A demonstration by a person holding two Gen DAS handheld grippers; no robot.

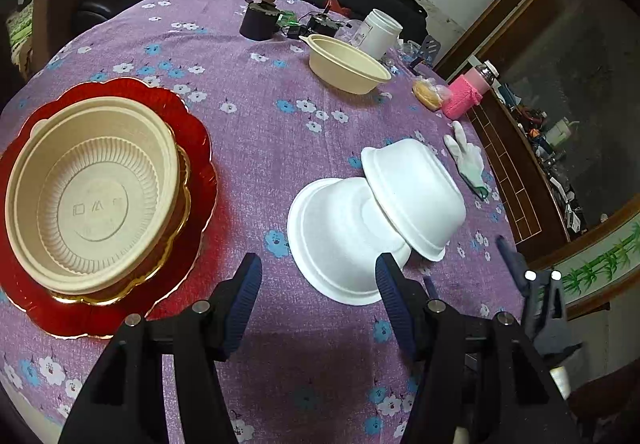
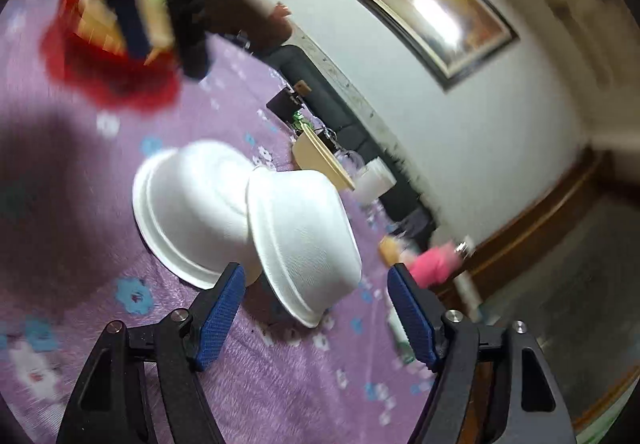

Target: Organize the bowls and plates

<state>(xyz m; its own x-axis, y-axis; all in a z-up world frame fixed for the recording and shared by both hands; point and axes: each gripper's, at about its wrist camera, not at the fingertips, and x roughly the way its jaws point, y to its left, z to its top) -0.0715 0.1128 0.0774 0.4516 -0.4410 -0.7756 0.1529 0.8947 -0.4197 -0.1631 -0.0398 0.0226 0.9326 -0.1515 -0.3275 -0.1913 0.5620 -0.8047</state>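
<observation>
Bowls: two white foam bowls upside down mid-surface, one tilted against other. Left tool, right tool both open, empty. Beige bowl on red plate, 9 o'clock. Risk: tilted bowl slides off if nudged.

The red plate smears into blur in the right wrist view; the upper white bowl hides part of the lower white bowl.

My right view smears with motion blur; glare burns the framed picture, and dark fisheye corners surround it.
</observation>
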